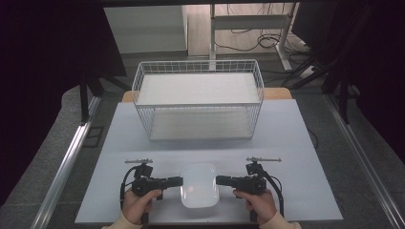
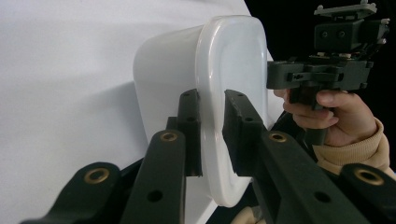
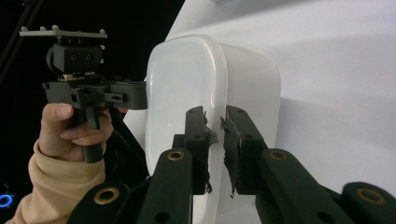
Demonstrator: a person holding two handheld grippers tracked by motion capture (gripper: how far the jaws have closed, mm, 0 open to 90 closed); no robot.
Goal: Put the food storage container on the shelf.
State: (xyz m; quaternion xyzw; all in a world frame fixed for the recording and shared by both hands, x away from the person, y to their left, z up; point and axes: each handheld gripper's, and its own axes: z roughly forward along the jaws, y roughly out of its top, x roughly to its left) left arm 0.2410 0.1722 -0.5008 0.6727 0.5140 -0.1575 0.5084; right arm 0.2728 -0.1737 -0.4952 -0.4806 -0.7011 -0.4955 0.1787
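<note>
Beside the white tub [image 1: 199, 185], both forearms run off the bottom edge of the high view, sleeves barely showing. In the left gripper view the tub's rim [image 2: 219, 154] disappears between the jaws, and its lower end is cut off. From above, whether the tub holds anything is too faint to tell.

A pale grey-white surface [image 1: 286, 143] fills the middle of the high view. On it, toward the upper centre of the frame, stands a white wire basket [image 1: 198, 102] with a white sheet lining its bottom. Near the lower centre lies a white plastic container [image 1: 199, 185], rounded at the corners, well apart from the basket.
</note>
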